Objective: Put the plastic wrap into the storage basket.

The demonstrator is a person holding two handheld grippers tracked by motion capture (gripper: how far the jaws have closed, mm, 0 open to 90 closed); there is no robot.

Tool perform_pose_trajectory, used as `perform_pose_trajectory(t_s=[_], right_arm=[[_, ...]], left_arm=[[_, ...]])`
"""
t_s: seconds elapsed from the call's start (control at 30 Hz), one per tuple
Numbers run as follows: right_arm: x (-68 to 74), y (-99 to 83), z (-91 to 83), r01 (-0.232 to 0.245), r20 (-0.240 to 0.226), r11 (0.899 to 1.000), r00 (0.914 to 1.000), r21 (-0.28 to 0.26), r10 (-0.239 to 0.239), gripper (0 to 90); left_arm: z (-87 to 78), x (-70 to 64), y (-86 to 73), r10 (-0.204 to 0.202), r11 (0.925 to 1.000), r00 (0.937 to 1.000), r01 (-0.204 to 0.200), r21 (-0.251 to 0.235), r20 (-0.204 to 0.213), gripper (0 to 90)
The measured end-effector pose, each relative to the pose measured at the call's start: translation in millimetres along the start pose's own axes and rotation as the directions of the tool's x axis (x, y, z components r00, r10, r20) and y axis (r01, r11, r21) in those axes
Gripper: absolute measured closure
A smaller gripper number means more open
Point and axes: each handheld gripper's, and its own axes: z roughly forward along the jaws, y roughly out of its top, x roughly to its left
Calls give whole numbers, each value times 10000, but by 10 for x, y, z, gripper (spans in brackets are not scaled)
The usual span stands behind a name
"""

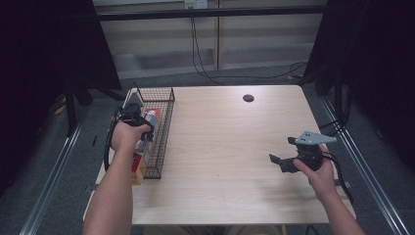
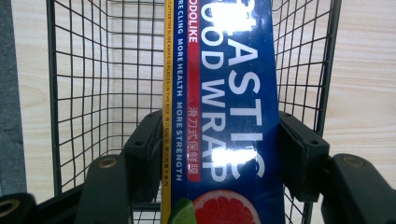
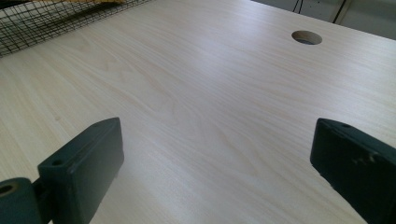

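Pale wood grain covered the table [image 1: 230,147] we worked at, with dark curtains at both sides and cables trailing across the grey floor beyond its far edge. Our left gripper [image 2: 219,140] had its jaws pressed against the two long sides of a blue plastic wrap box [image 2: 224,112], grasping it firmly; white lettering and a grapefruit picture ran along its face. Around that box stood the black wire basket [image 2: 84,93], its mesh rising on either side of the jaws, so the box sat inside the basket. From above, we saw the left gripper [image 1: 133,116] over the basket [image 1: 164,132] at the left edge of the table, with the box [image 1: 146,134] lying lengthwise in it, red at its far end. Our right gripper [image 3: 215,154] was released, jaws spread wide over bare wood with nothing between them. It hovered near the right edge [image 1: 281,163], well apart from the basket. Farther off, a round cable hole [image 1: 248,98] marked the far side of the table.
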Motion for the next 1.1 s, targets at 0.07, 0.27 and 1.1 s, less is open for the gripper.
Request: perform_pose_trajectory(t_s=[0.07, 0.27, 1.1], right_arm=[[-3, 1, -2, -6, 2, 10000, 10000, -4, 6, 25], [-9, 1, 0, 5, -26, 10000, 10000, -27, -5, 25], [-2, 16, 26, -43, -37, 10000, 10000, -30, 43, 26]], left_arm=[[2, 0, -2, -23, 10000, 10000, 23, -52, 0, 403], [-4, 16, -4, -93, 9999, 9999, 93, -49, 130, 393], [-119, 132, -54, -325, 9960, 9959, 393, -800, 839, 232]])
